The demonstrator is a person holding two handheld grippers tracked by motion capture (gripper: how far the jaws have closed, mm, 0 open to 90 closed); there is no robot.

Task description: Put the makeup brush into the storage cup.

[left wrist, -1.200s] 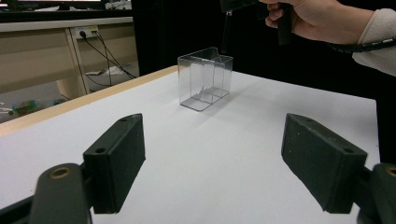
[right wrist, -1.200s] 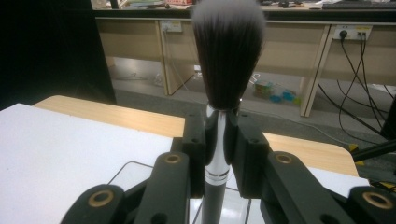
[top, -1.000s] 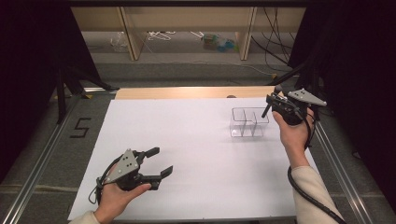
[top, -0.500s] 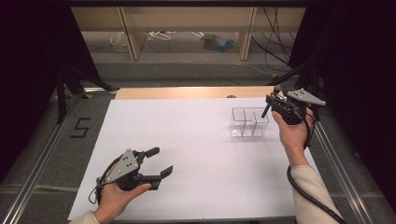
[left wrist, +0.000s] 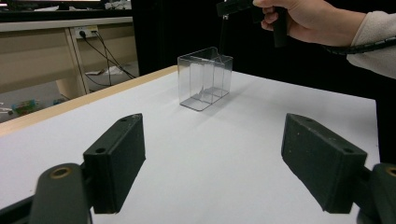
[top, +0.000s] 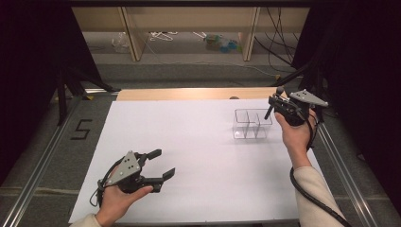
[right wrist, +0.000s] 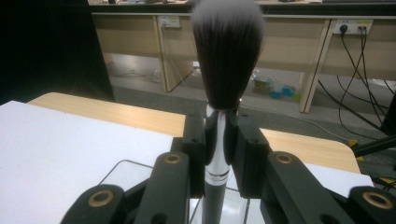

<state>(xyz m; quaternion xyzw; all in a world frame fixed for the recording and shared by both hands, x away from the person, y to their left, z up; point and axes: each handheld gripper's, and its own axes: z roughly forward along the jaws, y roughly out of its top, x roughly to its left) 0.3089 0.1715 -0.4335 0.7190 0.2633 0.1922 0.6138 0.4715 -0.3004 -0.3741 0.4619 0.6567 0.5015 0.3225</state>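
**Brush over the box, not yet in**

My right gripper [top: 274, 101] is clamped on the makeup brush [right wrist: 227, 60] above the clear divided box [top: 253, 124] (bristles up, handle down). Lowering and release remain, I judge. My left gripper [top: 161, 163] rests wide apart, holding nothing, near the table's [top: 189, 137] front edge.

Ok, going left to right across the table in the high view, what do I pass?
left gripper, jaws open and empty → clear two-compartment box → right gripper, shut on the makeup brush, held above the box's right end.
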